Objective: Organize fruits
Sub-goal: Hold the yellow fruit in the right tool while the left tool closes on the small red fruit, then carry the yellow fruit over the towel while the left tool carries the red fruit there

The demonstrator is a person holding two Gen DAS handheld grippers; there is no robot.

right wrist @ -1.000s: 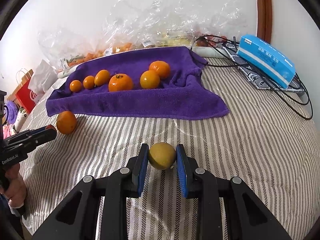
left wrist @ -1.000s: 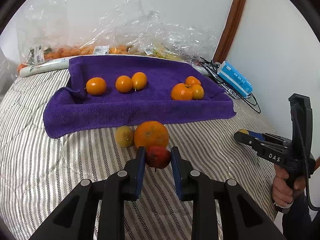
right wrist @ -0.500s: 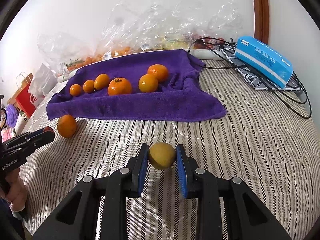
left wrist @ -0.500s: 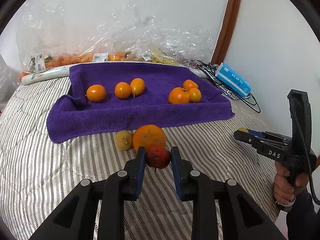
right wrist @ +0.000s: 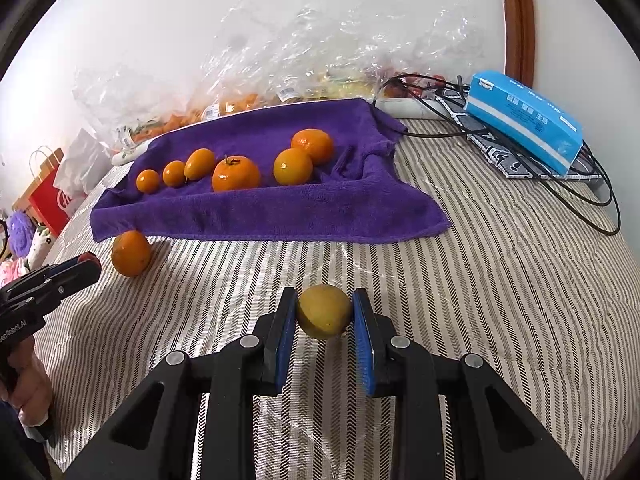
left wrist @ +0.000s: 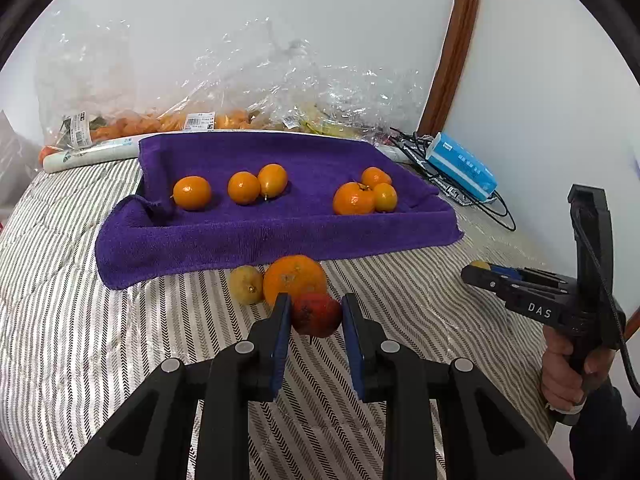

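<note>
The left gripper (left wrist: 312, 316) grips a red fruit (left wrist: 316, 314) between its jaws; the right gripper (right wrist: 324, 314) grips a yellow fruit (right wrist: 323, 311). Over the last second both have drawn slightly back from the purple towel (left wrist: 280, 236) ahead, so neither fruit seems close to placement yet

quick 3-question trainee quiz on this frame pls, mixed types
1. True or false: the left gripper is shut on a red fruit.
2. How many orange fruits lie on the purple towel? A) four B) six C) eight
3. Fill in: the right gripper holds a ____ fruit.

Key: 1 true; 2 B; 3 yellow
</note>
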